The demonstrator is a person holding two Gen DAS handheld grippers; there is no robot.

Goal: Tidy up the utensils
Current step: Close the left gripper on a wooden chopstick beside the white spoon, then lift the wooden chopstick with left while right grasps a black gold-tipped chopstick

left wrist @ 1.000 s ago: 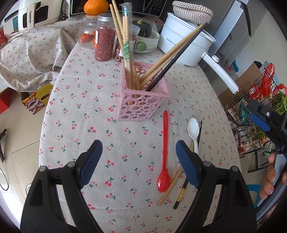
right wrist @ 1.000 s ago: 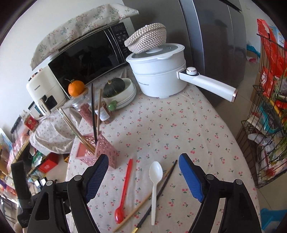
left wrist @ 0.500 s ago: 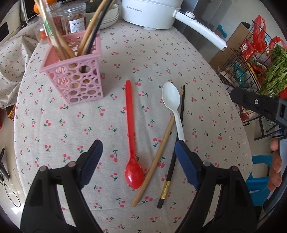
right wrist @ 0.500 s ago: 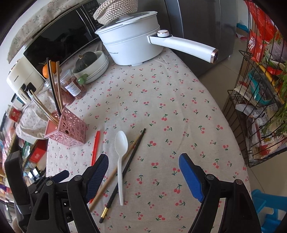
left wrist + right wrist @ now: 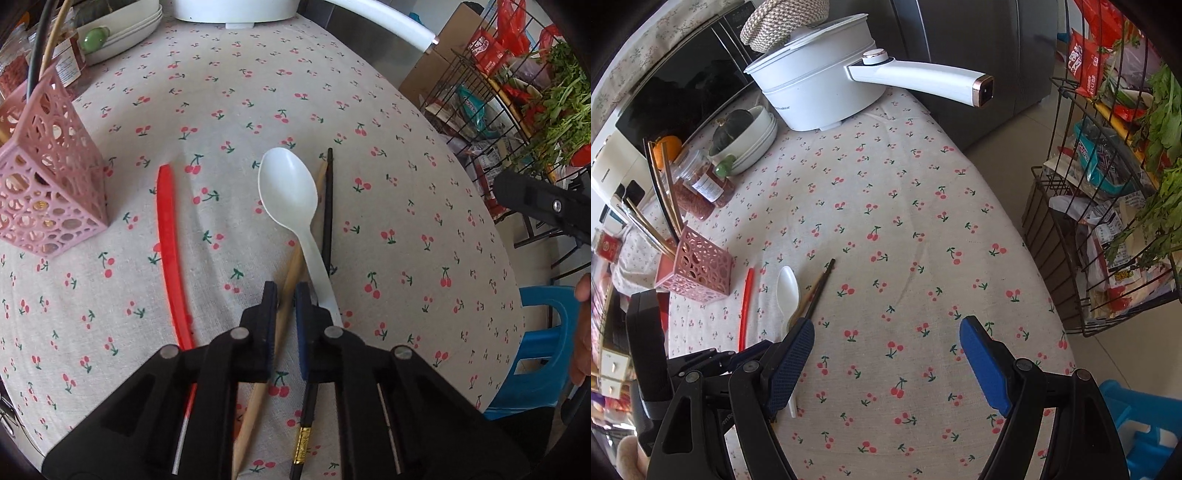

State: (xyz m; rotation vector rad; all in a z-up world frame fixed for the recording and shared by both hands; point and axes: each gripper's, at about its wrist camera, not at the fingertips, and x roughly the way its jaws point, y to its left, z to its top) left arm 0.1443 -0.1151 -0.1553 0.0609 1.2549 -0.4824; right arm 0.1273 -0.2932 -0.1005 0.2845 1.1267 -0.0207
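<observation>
A: Left claw [image 5: 285, 295] is sitting low over the desk [image 5: 388, 155], which is wearing a cherry-print cloth. Its jaws are standing narrow, closing around the pale wooden chopstick [image 5: 291, 273] that is running near-to-far between them.

B: Gripping it firmly?

A: Pads are lying close on either side; actual contact I cannot tell. The white plastic spoon [image 5: 291, 192] is lying just right of that chopstick, bowl at the far end, handle passing under the right pad. The black chopstick with the gold band [image 5: 327, 206] is lying just right of the spoon, its near end running beneath the claw body.

B: And the long red plastic spoon?

A: The long red plastic spoon [image 5: 168, 236] is lying to the left, apart from the others, handle tip pointing far, near end hidden under the claw. Further left, the pink perforated plastic utensil holder [image 5: 44, 184] is standing upright with chopsticks leaning in it.

B: Right side?

A: Right claw [image 5: 886, 334] is hovering with jaws spread wide, holding nothing, over bare cloth to the right of the utensil cluster. A white electric pot with a long handle [image 5: 820, 85] is standing at the far edge of the desk.
</observation>
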